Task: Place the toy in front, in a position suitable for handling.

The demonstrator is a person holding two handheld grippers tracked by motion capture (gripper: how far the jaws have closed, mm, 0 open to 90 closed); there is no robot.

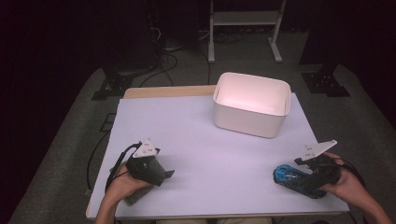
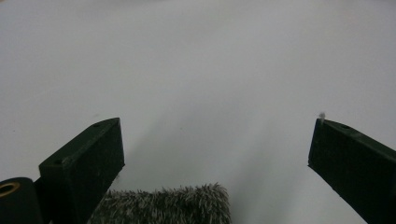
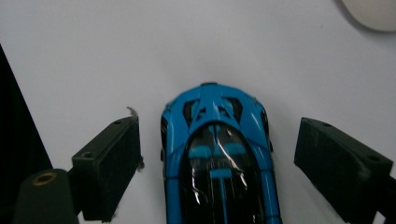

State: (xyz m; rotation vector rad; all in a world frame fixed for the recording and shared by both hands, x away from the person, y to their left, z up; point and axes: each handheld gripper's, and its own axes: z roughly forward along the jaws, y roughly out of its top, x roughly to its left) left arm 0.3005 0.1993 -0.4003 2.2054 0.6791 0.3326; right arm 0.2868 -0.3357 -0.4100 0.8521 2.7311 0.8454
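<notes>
A person at a white table (image 1: 205, 140) holds a two-jaw gripper in each hand. The right gripper (image 3: 217, 154) has its jaws spread wide, one on either side of a blue toy car (image 3: 217, 158) that lies on the table between them; a gap shows at each flank, so neither jaw touches it. The car's nose points away from this gripper. In the high view, the car (image 1: 294, 179) sits just ahead of the right hand (image 1: 348, 179). The left gripper (image 2: 215, 158) also stands open, over a grey furry cloth (image 2: 163, 205) at the base of its jaws. A white bin (image 1: 252, 105) stands well beyond both grippers.
</notes>
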